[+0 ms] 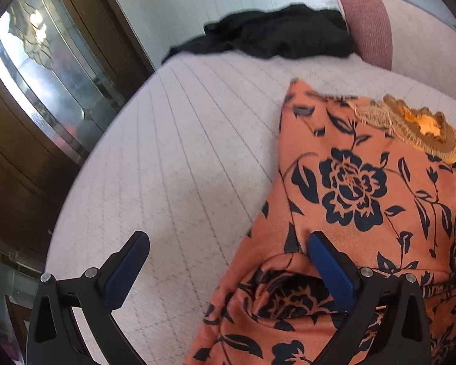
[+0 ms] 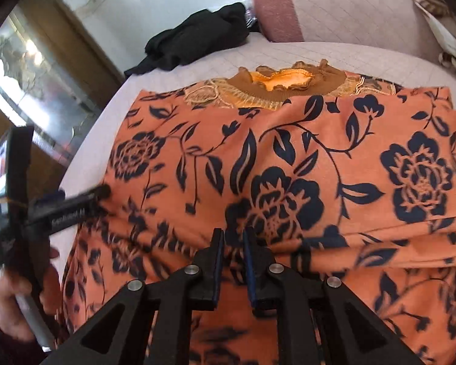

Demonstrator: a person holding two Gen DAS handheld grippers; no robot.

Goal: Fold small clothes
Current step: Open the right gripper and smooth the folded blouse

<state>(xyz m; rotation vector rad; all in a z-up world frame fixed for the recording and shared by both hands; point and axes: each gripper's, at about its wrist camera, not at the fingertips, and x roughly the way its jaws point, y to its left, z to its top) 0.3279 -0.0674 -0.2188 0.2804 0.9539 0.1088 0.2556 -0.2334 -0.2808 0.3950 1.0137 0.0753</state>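
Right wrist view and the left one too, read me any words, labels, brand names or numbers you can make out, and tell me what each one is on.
White lettering on the black bar of the left gripper, seen in the right wrist view: blurred, not readable with certainty.
Small white mark on the lower end of that same device: too blurred to read.
Orange floral garment, black garment, grey bedspread: no text visible.
Left wrist view: no text anywhere.

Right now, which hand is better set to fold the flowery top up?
Probably the right. The right gripper looks nearly shut on a ridge of the top, near its middle. The left gripper is wide open at the top's edge, holding nothing.
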